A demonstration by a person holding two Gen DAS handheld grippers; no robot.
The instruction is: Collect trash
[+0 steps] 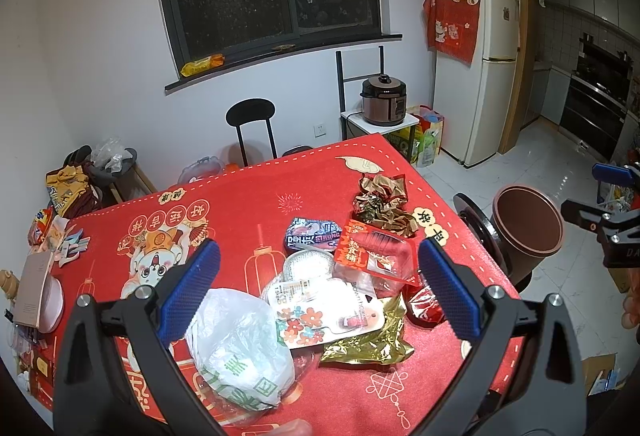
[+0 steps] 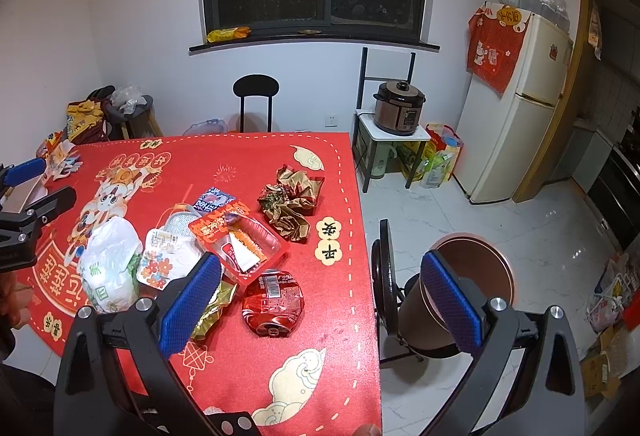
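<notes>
Trash lies in a heap on the red tablecloth [image 1: 224,211]: a white plastic bag [image 1: 240,348], a gold foil wrapper [image 1: 372,336], a floral card pack [image 1: 320,308], a clear red-labelled tray [image 1: 376,252], a crushed red can [image 2: 274,302] and crumpled gold-red paper [image 1: 384,203]. My left gripper [image 1: 318,288] hangs open and empty above the heap. My right gripper [image 2: 320,304] is open and empty over the table's right edge, between the can and a brown bin [image 2: 460,296] on the floor.
A black chair [image 2: 384,276] stands between table and bin [image 1: 528,228]. A purple snack pack [image 1: 312,234] lies behind the tray. A pink bowl and book [image 1: 36,292] sit at the table's left edge. A fridge [image 2: 520,107] and rice cooker [image 2: 400,107] stand behind.
</notes>
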